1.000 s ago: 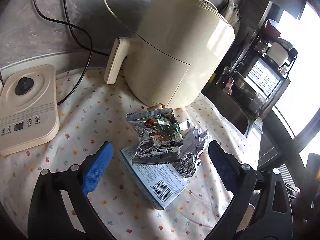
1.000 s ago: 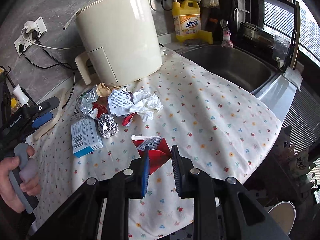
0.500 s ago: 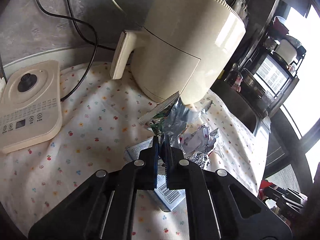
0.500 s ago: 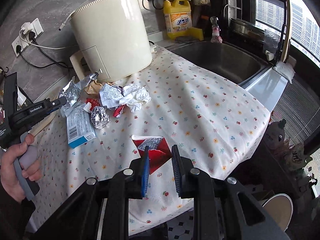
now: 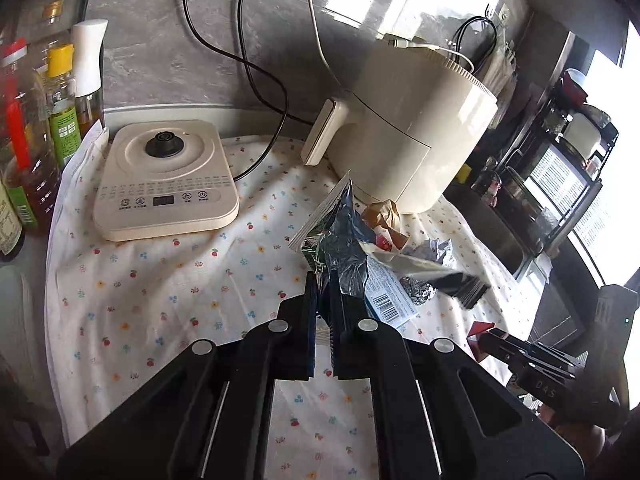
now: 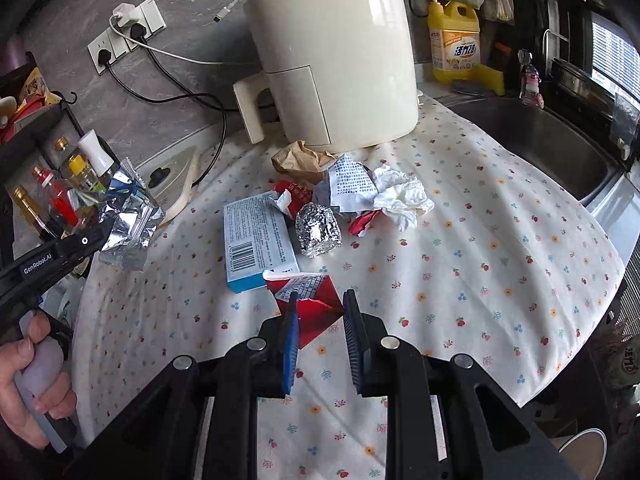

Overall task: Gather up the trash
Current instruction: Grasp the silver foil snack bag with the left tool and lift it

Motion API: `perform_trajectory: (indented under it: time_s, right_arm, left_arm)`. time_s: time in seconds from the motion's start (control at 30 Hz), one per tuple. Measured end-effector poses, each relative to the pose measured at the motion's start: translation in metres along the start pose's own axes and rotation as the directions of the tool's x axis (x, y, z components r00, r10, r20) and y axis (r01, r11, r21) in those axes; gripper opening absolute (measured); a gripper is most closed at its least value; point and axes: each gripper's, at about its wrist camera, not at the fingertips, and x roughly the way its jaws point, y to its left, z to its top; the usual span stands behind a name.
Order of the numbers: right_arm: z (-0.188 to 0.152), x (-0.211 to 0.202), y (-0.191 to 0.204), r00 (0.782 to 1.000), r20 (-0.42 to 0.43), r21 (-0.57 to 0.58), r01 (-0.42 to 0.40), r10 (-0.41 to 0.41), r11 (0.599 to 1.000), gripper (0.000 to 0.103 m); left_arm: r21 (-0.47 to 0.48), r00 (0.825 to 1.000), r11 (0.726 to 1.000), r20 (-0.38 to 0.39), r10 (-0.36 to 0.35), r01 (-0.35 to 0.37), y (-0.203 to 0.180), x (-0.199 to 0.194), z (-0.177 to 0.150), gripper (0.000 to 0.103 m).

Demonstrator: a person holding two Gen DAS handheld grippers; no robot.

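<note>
Crinkled silver foil wrapper (image 5: 340, 252) hangs pinched in the left gripper (image 5: 324, 300), lifted off the floral cloth (image 6: 500, 240). The right gripper (image 6: 320, 316) clamps a glossy red folded packet (image 6: 308, 300) just near the blue box (image 6: 256, 240).

A flowered cloth (image 6: 500, 240) carries cream appliance (image 6: 336, 56), blue box (image 6: 256, 240), foil ball (image 6: 318, 230).

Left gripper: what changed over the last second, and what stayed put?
The left gripper, open around the silver foil packet a second ago, shut on it and lifted it off the blue box, away from the pile toward the bottles. The right gripper still pinches the red wrapper. The foil ball, white tissue and air fryer stayed put.
</note>
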Motion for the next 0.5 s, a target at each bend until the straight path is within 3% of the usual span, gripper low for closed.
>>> perform_trajectory:
  time_s: [0.23,0.5]
  right_arm:
    - [-0.009,-0.023,-0.008,1.000,-0.002,-0.053,-0.029,0.029,0.998,0.021]
    - [-0.037,-0.064,-0.056,1.000,-0.009,-0.034,-0.020,0.019,0.999,0.021]
  left_arm:
    - [-0.034,1.000,0.999,0.013,0.023,-0.023,-0.019,-0.020,-0.025,0.006]
    - [-0.017,1.000,1.000,0.002,0.019,-0.019,-0.075,-0.037,-0.060,0.006]
